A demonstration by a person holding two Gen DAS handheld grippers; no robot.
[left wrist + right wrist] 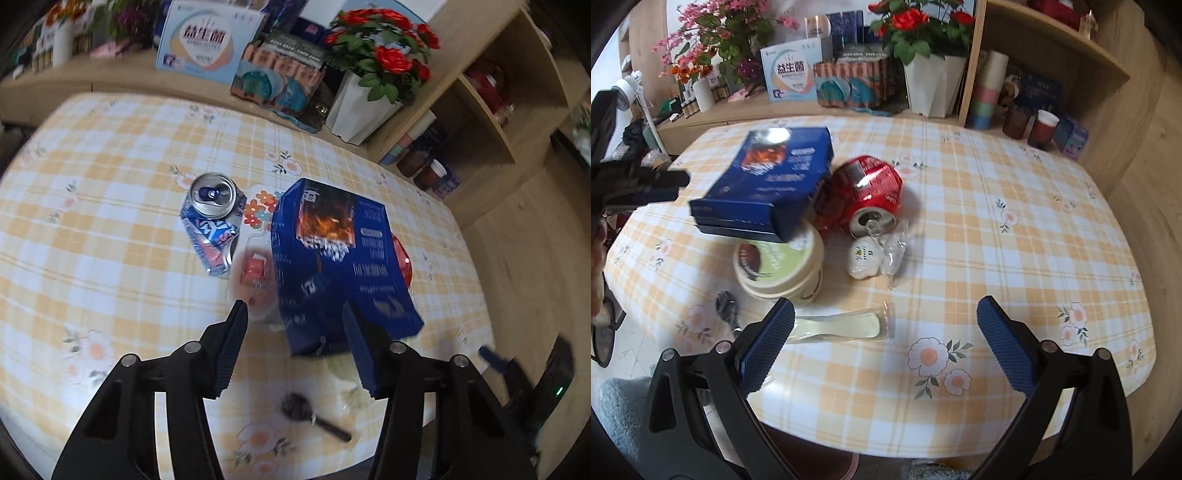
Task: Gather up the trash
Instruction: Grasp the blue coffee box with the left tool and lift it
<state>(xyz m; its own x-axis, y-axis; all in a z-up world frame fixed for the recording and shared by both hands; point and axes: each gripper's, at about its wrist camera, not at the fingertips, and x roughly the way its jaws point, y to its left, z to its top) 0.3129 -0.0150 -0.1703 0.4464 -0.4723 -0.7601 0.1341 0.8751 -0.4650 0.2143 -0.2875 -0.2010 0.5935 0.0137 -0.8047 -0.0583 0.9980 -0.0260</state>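
A blue carton lies tilted on top of a round green-lidded tub; the carton also shows in the right wrist view. My left gripper is open, its fingers either side of the carton's near end. A crushed blue can and a clear plastic packet lie left of the carton. A crushed red can, a small white wrapped piece and a clear wrapped spoon lie before my right gripper, which is open and empty.
A black spoon lies near the table's front edge. White flower pots, boxes and cups stand on wooden shelving behind the table.
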